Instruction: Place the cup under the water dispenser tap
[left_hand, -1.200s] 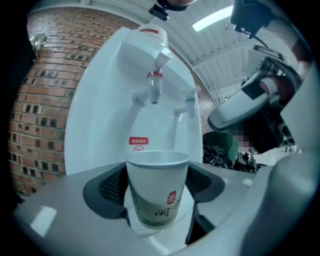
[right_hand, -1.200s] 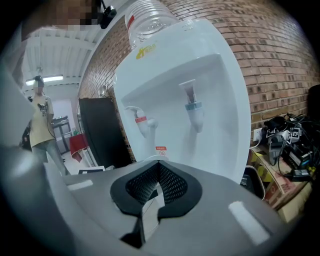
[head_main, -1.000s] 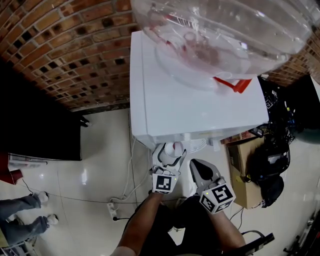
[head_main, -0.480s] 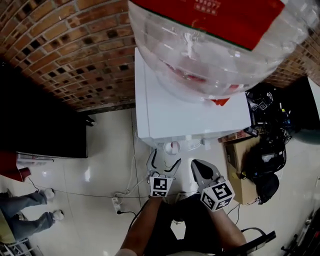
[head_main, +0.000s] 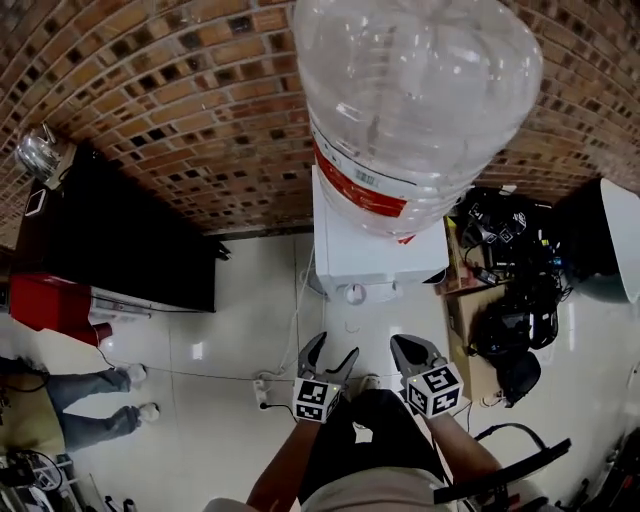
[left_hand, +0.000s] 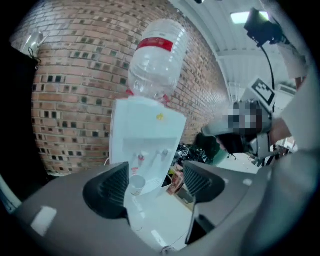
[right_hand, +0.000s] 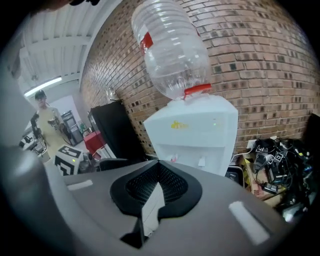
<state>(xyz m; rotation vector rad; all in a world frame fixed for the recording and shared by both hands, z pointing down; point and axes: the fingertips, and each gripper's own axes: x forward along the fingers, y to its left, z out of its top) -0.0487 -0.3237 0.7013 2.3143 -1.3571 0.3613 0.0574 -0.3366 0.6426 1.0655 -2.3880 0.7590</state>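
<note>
A brick wall (head_main: 150, 100) backs a black cabinet (head_main: 130, 250) — a power strip (head_main: 262, 392) lies on the pale floor (head_main: 230, 320).

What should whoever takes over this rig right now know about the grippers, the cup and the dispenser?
Left gripper: open, nothing between the jaws, which have just been closing a little; held clear of the dispenser.
Right gripper: shut, nothing held.
Cup: upright in the bay of the water dispenser, below the red tap.
Done: cup placed and released.
Left: apparently nothing; perhaps check that the cup sits squarely under the tap.
</note>
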